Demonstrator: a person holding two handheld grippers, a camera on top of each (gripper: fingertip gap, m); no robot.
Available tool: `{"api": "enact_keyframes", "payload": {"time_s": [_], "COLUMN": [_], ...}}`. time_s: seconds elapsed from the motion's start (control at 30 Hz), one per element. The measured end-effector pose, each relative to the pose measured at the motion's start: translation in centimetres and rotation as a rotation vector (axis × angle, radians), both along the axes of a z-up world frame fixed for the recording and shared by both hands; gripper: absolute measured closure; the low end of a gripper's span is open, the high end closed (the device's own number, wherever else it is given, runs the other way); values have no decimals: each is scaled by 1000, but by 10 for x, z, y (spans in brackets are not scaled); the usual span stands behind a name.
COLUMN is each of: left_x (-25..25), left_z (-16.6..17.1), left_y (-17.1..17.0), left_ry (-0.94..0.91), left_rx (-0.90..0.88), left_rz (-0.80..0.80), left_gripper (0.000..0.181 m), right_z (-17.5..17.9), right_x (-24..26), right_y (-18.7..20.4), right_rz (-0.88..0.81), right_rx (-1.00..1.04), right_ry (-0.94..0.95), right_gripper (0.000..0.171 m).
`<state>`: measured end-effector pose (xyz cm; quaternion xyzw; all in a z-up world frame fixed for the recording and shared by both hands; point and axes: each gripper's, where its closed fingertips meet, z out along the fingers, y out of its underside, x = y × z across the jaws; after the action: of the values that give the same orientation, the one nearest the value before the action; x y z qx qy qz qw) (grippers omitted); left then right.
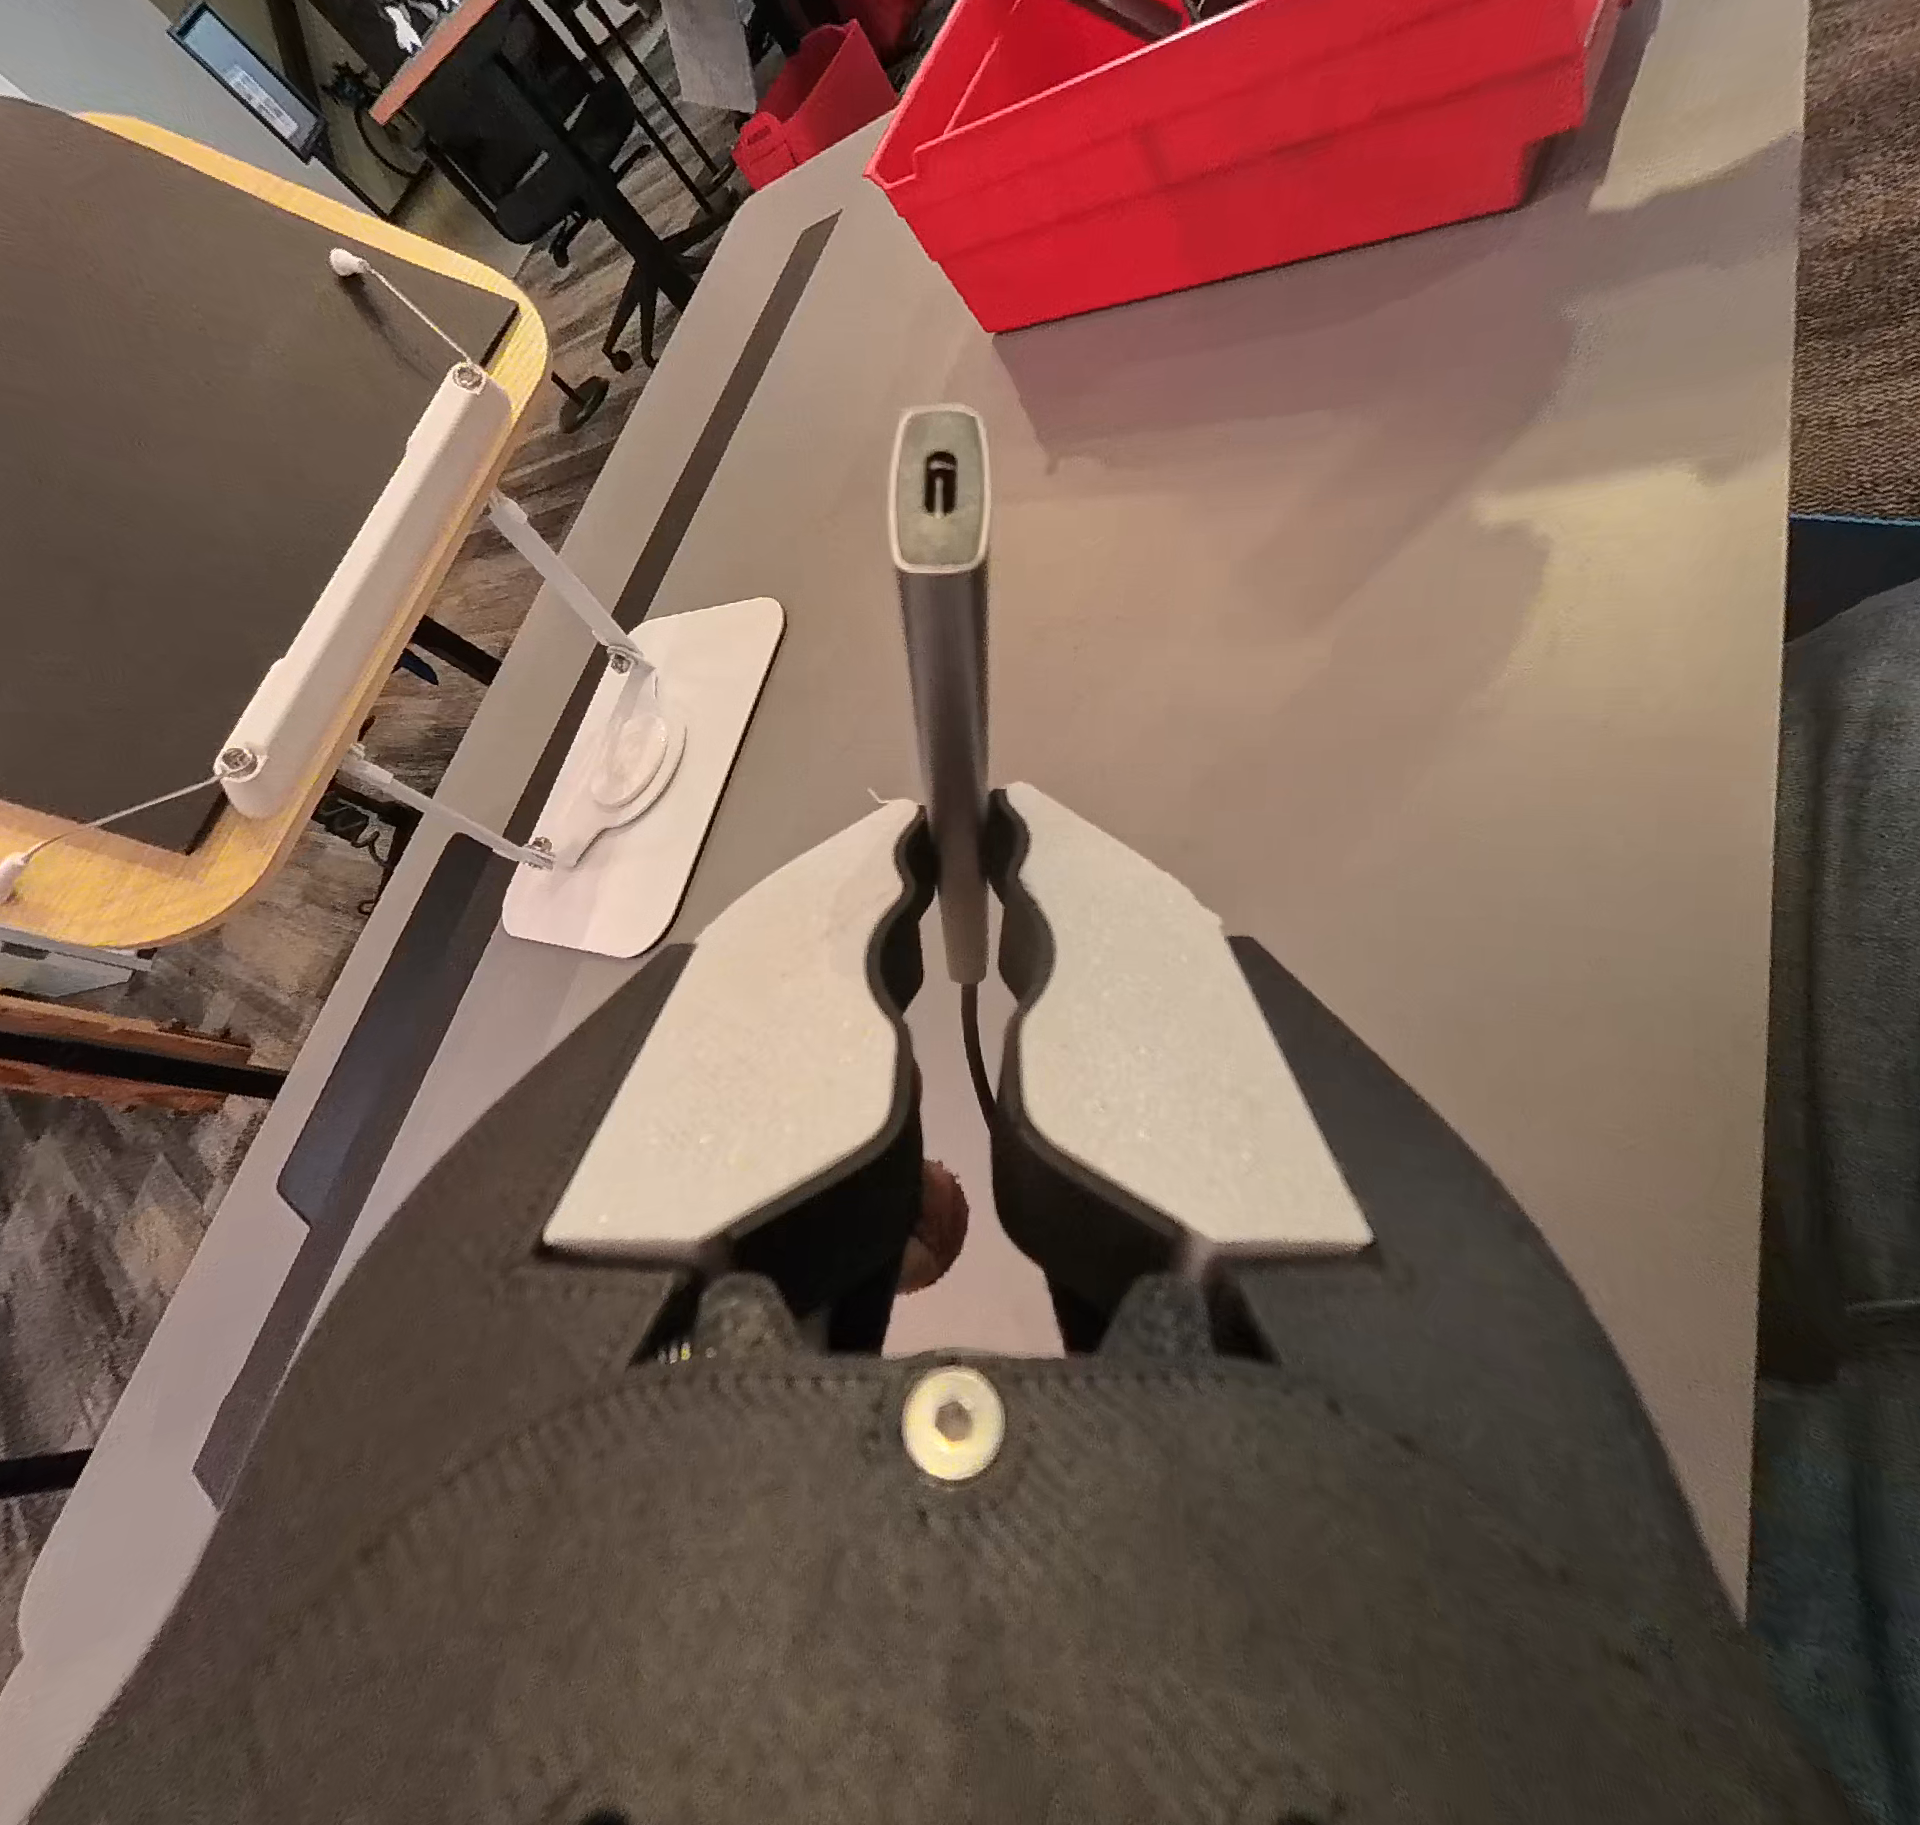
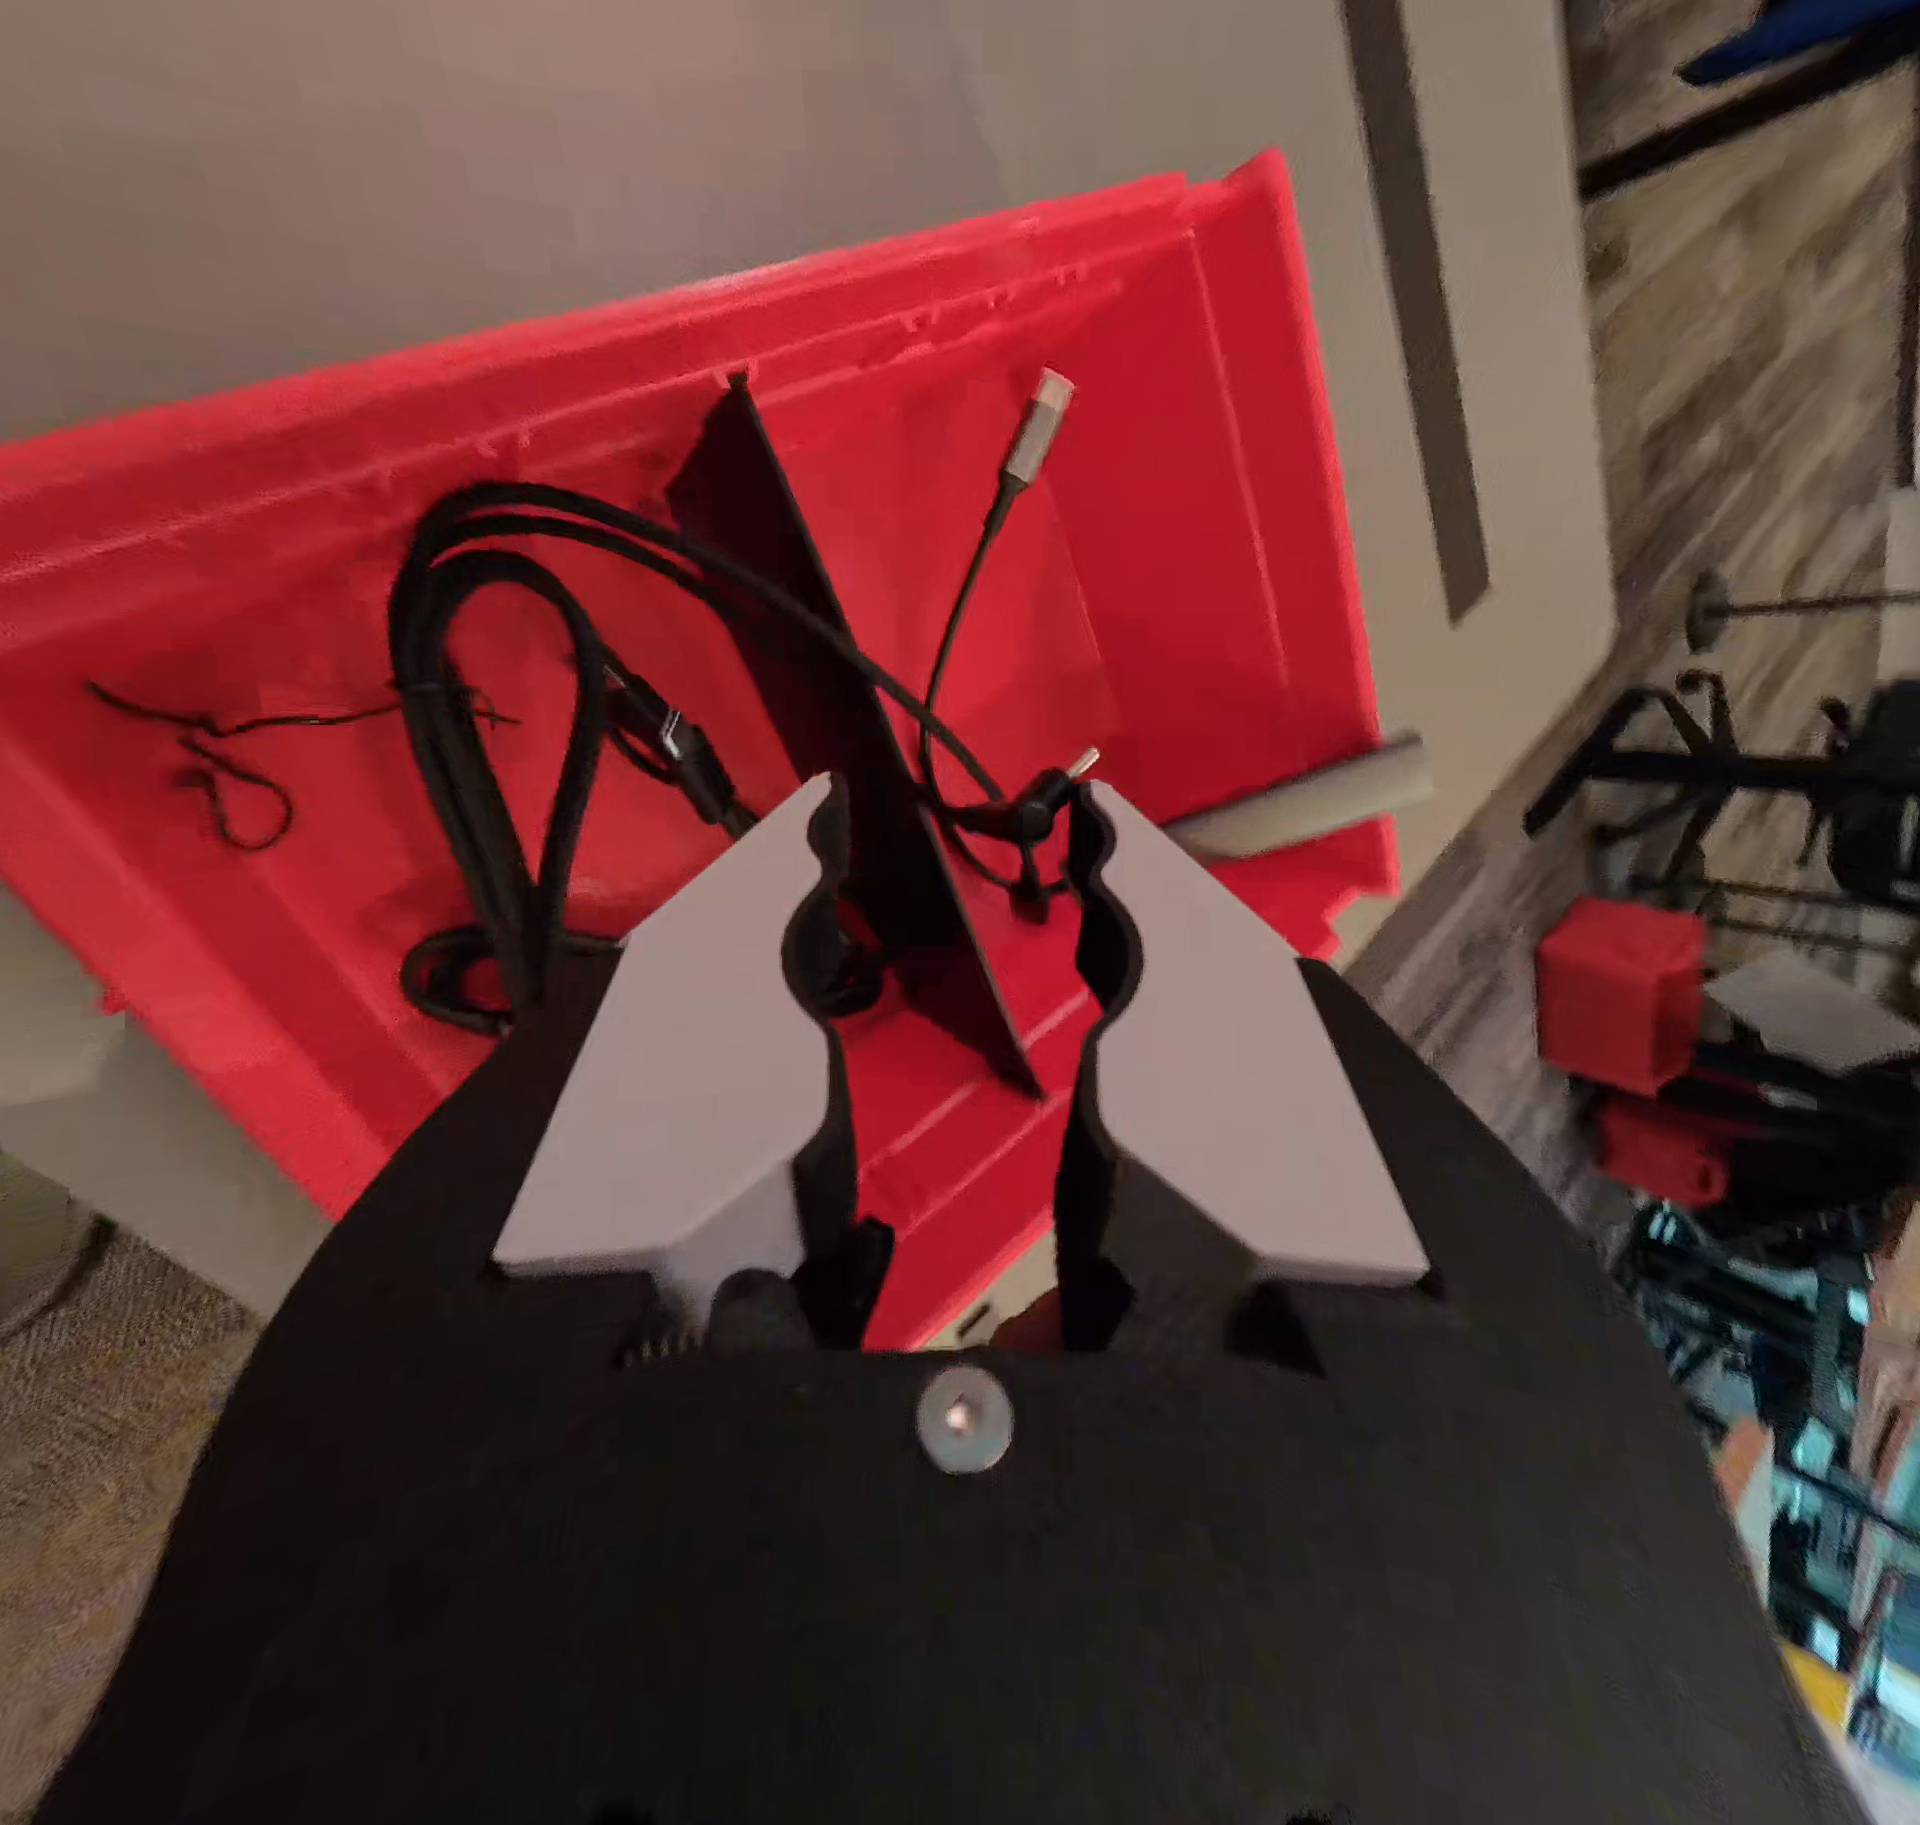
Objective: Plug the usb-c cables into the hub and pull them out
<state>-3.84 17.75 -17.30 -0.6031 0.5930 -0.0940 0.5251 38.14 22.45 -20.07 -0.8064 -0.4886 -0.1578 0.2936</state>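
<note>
Your left gripper [image 1: 957, 819] is clamped on the hub [image 1: 943, 653], a slim grey metal bar that stands in the centre of the left wrist view, edge-on, with its port end pointing away from the camera and its black lead trailing back between the jaws. Hold it steady and keep that end face turned toward the red bin [image 1: 1226, 144] at the upper right of the frame, so a plug can meet the slot squarely. The hub appears to be held above the grey table [image 1: 1351, 736].

In the right wrist view your right gripper [image 2: 956, 819] hangs over the same bin with its jaws apart and nothing between them. At the left of the bin lies a bundle of black braided cables [image 2: 499, 695]; a black divider [image 2: 831, 715] stands in the middle; to its right a thin black cable rises to a silver usb-c plug [image 2: 1034, 430] in the upper centre. A second small plug [image 2: 1081, 765] sits just beyond your right fingertip.

Choose one plug, close on its rigid housing rather than the cord, and lift slowly so that the tangled loops do not drag along.
</note>
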Motion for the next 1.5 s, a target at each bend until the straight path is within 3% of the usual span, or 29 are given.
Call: {"api": "enact_keyframes", "payload": {"time_s": [0.13,0.23,0.27,0.43,0.67,0.83,0.97,1.03,1.17,1.33,1.5], "left_x": [0,-2,-2,-3,-4,-4,-3,-2,-1,-2,-2], "left_z": [-1,1,1,-2,-2,0,1,2,2,1,-3], "left_y": [-3,-4,-3,-1,1,0,-2,-3,-4,-3,-1], "left_ry": [12,8,6,8,8,6,10,9,14,15,12], "left_rx": [5,5,5,-2,3,6,11,13,15,12,4], "left_rz": [-7,-9,-9,-7,3,1,-4,-7,-11,-9,-8], "left_gripper": [172,172,172,172,172,172,172,172,172,172,172], "right_z": [-37,-52,-55,-50,-8,-17,-26,-36,-54,-56,-40], "right_x": [-10,-13,-15,-18,-23,-19,-16,-16,-18,-21,-27], "right_y": [19,23,22,22,0,-14,-1,8,24,26,26], "right_rz": [137,200,212,245,172,112,128,158,203,233,260], "right_rx": [-138,-199,-222,-162,-67,-118,-96,-112,-183,-266,-183], "right_ry": [-29,-37,-38,-74,-99,-68,-113,-149,-115,-70,-96], "right_gripper": [133,158,159,162,163,162,135,133,157,162,166]}}
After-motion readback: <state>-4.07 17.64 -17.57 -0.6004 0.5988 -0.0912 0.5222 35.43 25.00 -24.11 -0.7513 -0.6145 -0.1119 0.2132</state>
